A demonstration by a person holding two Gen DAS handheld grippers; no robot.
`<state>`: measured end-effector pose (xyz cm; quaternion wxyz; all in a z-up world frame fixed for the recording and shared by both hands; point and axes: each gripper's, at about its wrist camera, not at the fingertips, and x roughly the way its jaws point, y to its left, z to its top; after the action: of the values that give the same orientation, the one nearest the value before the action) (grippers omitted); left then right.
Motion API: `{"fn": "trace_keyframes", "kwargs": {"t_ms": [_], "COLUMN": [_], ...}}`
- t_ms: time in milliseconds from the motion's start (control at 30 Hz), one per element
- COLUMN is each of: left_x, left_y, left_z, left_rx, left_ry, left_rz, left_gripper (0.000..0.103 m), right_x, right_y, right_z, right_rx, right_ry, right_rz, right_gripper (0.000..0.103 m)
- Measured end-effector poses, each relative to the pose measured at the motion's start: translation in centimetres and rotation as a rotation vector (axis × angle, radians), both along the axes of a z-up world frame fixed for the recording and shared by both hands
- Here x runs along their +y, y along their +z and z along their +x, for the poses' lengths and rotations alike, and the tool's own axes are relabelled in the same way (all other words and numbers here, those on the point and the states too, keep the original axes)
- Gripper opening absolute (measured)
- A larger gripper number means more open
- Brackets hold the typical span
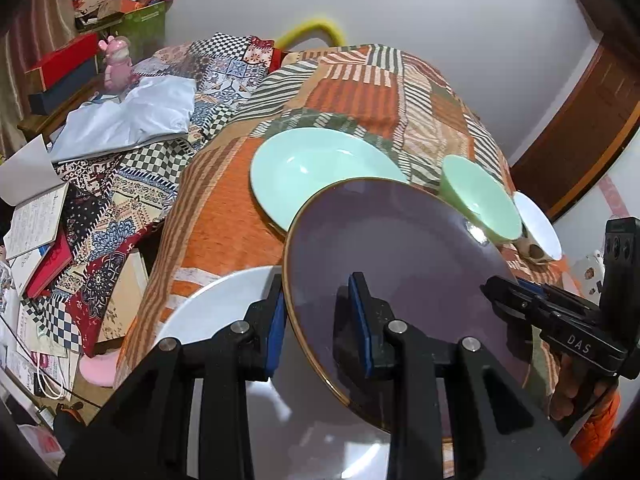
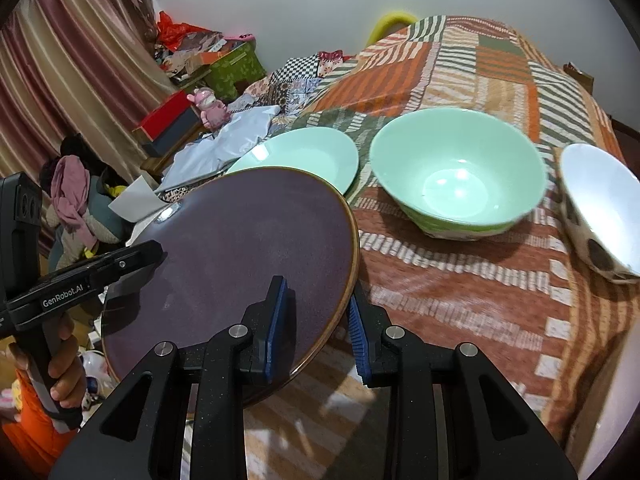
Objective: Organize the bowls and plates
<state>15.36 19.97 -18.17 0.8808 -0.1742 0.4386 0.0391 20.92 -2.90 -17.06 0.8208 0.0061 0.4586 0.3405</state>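
While both tongs clamp the purple plate (image 2: 240, 248), the green bowl (image 2: 456, 184) sits empty.

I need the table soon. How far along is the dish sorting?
Nothing looks stacked yet. In hand: both tongs, left and right, are shut on opposite rims of the purple plate, held above the tablecloth. Left to sort: the white plate, green plate, green bowl and white bowl, all lying apart.

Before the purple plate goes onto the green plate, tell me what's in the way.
Nothing visible. The purple plate, clamped at opposite rims by the left gripper and right gripper, hangs just before the green plate, whose top is bare.
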Motion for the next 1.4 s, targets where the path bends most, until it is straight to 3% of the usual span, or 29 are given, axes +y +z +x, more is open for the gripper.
{"fn": "trace_keyframes", "kwargs": {"t_ms": [667, 1400], "left_x": [-6.2, -10.5], "left_y": [1.9, -1.6], "left_z": [-3.0, -2.4], "left_rx": [-0.045, 0.042], "left_ry": [-0.070, -0.178], "left_rz": [-0.029, -0.049], "left_gripper": [0.030, 0.030], "right_x": [-6.2, -10.1], "right_y": [1.5, -0.6], "right_z": [-3.6, -5.9], "right_rx": [-0.038, -0.005], "right_ry": [-0.074, -0.187], "right_rz": [0.014, -0.039], "right_gripper": [0.027, 0.027]}}
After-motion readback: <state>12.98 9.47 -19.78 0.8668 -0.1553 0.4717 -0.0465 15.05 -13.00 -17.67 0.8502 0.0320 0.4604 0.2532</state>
